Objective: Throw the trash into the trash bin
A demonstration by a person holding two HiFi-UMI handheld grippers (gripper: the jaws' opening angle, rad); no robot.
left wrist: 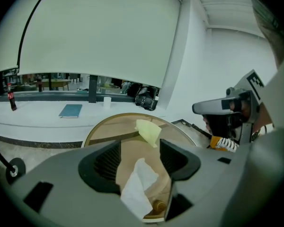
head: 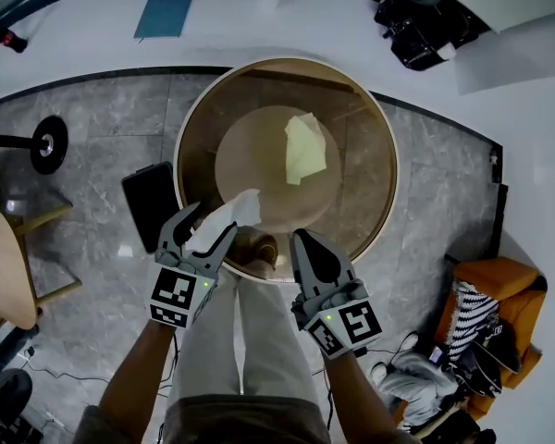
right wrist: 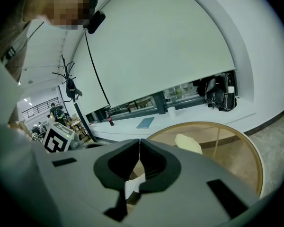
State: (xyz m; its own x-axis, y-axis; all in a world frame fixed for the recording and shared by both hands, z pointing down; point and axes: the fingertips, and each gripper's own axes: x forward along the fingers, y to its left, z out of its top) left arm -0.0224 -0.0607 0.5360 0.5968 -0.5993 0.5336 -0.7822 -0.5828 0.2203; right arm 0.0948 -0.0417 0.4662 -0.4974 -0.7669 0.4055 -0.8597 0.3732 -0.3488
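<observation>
Round tabletop [head: 363,213], left claw [head: 210,220] around the white tissue [head: 228,215]
The left claw is released, jaws on both sides of the tissue at the near rim without pressing it; the right claw [head: 307,240] is clenched, empty. A yellow paper [head: 303,148] lies farther. I think a careless push could slide the light tissue off the rim.

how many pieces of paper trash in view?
2. A yellow paper on the round table; a white tissue between the left gripper's open jaws. Others may be hidden.
</observation>
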